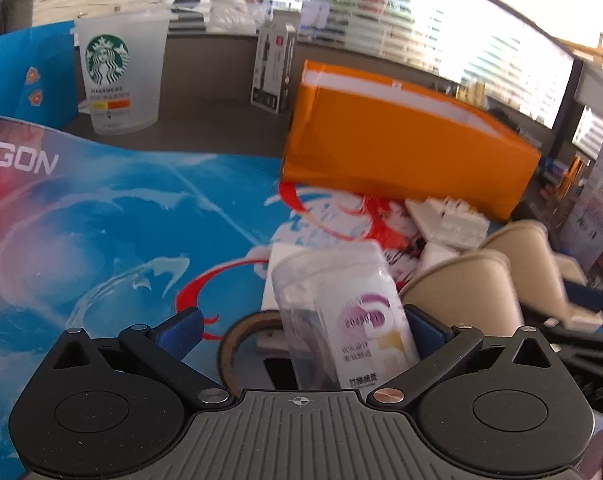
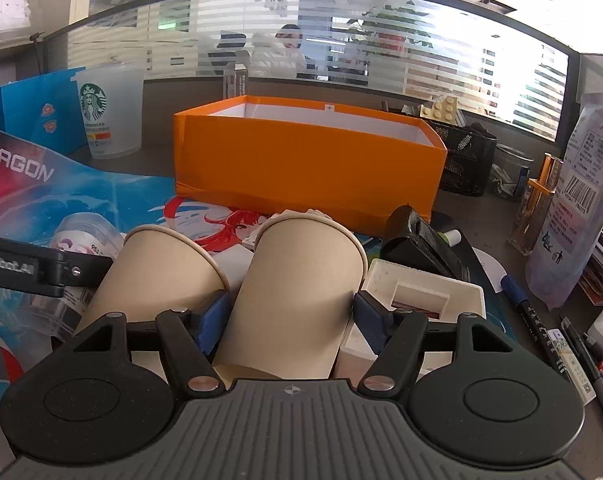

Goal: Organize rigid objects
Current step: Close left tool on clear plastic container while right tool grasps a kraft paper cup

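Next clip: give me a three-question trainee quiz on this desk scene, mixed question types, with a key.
1. True or false: the orange box has its lid on.
2. Which lies between the right gripper fingers? A) paper cup B) black marker C) frosted Starbucks cup
3. Fill in: the left gripper has a clear ___ container between its fingers.

Key: 1 false, it is open and looks empty; 2 A; 3 plastic.
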